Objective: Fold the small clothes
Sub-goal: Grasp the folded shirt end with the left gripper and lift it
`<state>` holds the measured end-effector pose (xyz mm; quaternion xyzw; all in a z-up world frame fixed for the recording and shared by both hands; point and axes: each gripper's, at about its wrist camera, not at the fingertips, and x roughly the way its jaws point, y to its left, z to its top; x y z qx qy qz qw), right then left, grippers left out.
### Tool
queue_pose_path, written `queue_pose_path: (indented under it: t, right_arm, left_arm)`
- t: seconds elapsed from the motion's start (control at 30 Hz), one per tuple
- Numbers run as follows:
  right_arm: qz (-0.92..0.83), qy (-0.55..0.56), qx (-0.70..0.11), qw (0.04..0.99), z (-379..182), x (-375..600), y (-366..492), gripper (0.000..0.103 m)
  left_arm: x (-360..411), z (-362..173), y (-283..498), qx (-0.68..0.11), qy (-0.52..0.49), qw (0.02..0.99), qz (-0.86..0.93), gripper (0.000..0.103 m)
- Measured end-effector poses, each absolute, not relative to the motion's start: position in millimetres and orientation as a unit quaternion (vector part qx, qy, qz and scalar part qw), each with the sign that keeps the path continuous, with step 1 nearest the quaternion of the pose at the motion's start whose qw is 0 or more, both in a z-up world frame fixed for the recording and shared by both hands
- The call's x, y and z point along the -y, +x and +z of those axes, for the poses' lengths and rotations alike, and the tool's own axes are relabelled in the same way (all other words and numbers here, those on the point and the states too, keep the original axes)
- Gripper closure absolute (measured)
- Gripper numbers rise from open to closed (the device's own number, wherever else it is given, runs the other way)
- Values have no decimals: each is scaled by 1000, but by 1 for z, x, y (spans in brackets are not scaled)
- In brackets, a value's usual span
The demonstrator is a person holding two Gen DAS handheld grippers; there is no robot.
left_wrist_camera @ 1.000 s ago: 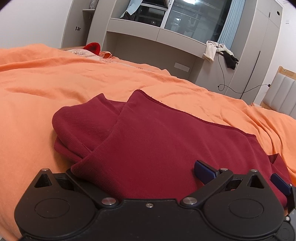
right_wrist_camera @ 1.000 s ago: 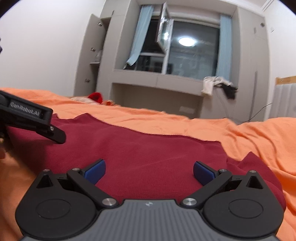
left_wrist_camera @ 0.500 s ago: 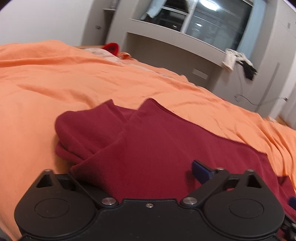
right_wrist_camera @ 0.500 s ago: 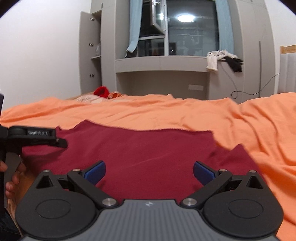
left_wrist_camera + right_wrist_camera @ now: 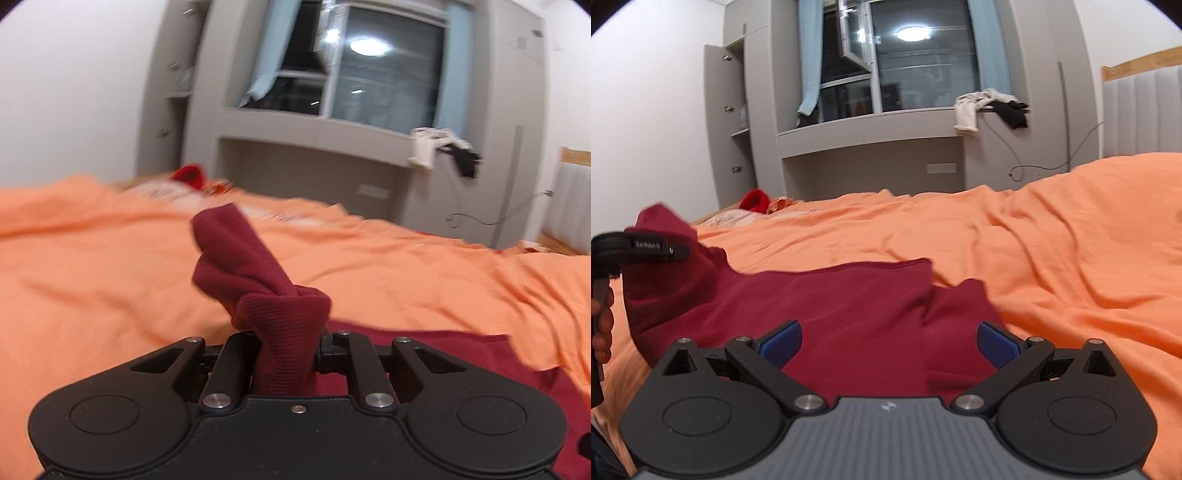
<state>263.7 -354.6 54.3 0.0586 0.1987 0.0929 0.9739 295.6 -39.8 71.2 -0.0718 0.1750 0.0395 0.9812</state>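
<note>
One orange bed [image 5: 1034, 236] carried the maroon garment [image 5: 849, 314], spread out. Left tool [image 5: 286, 343] had just been closing and pinched a bunched corner, lifted off the bed. Right tool [image 5: 889, 341] hung spread wide just over the cloth, gripping nothing.

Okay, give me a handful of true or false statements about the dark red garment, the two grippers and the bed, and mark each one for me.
1. The left gripper is shut on a bunch of the dark red garment. True; its jaws have just been closing on that cloth.
2. The right gripper is clamped on the garment. False; its jaws stand open above the cloth.
3. The garment lies on an orange bedspread. True.
4. The garment's gripped end lies flat. False; it is lifted off the bed.
5. The cloth hanging off the window ledge is orange. False; it is whitish, beside a black piece.
</note>
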Motion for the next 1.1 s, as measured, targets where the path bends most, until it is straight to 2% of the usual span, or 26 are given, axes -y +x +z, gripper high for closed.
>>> queue_pose_path:
  t: [0.23,0.33,0.5,0.67,0.77,0.83,0.87,0.93,1.03,1.1]
  right_arm:
    - [23,41,-106,993,87,396,256,0]
    - [-14,49,-93,994,93,417,258,0]
    - [-31,128,-138,982,86,454,275,0]
    - [28,257,-197,946,65,487,294,0]
    - [67,328,-226,915,52,497,303,0]
    - [95,363,-240,895,43,499,311,0]
    - [109,380,-246,885,39,500,315,0]
    - [129,409,-269,862,32,501,324,0]
    - [164,445,-305,826,20,496,340,0]
    - [178,464,-312,810,13,490,345,0]
  left_arm:
    - [121,106,296,-143,-29,987,-63,88]
    - [160,106,294,-144,-9,984,-106,88]
    - [212,78,286,-180,23,970,-162,87]
    - [234,43,272,-215,75,955,-188,85]
    - [233,30,264,-223,99,949,-201,79]
    - [235,27,257,-223,110,944,-216,62]
    - [233,25,254,-222,112,942,-227,58]
    - [225,26,245,-216,115,938,-246,39]
    - [222,28,232,-194,134,937,-257,26]
    - [223,29,226,-179,152,938,-257,23]
